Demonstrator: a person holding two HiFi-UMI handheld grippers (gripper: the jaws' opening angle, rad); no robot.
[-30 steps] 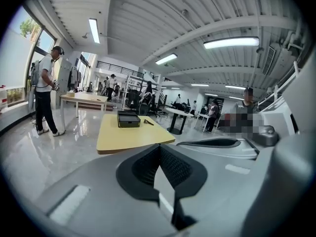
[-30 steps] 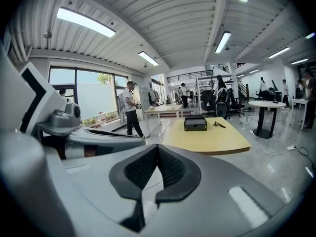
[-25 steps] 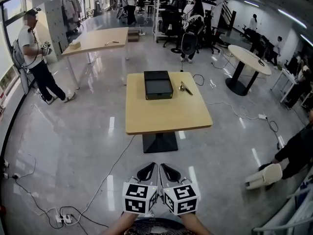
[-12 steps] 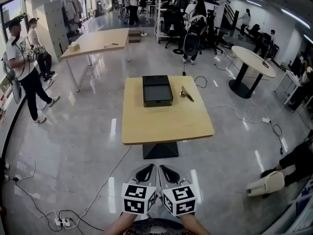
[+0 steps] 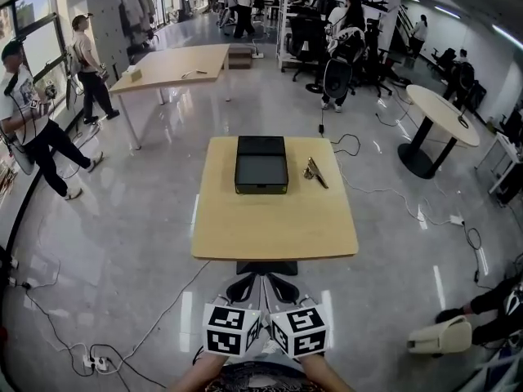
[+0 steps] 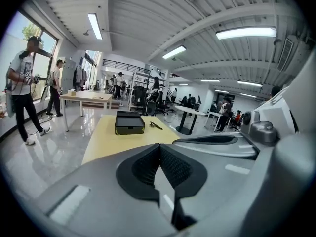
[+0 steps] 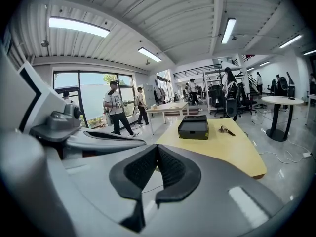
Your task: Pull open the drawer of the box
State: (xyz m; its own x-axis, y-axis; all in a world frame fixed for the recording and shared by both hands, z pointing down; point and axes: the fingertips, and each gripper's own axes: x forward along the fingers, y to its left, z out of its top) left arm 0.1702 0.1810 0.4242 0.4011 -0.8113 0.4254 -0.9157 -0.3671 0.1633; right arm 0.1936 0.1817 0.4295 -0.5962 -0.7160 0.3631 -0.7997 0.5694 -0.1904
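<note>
— Head view first: where's the box?
— The black rectangular box (image 5: 261, 164) sits on the far half of the square pale-wood table (image 5: 274, 219), with a small metal object (image 5: 314, 171) near its right side. The left gripper (image 5: 245, 284) and right gripper (image 5: 280, 285) hang side by side short of the table's near edge, well apart from the box.
— Left gripper view?
— Jaws pressed together, holding nothing (the box shows far beyond them).
— Right gripper view?
— The same: jaw tips meet, nothing is between them, and the box lies ahead on the table.
</note>
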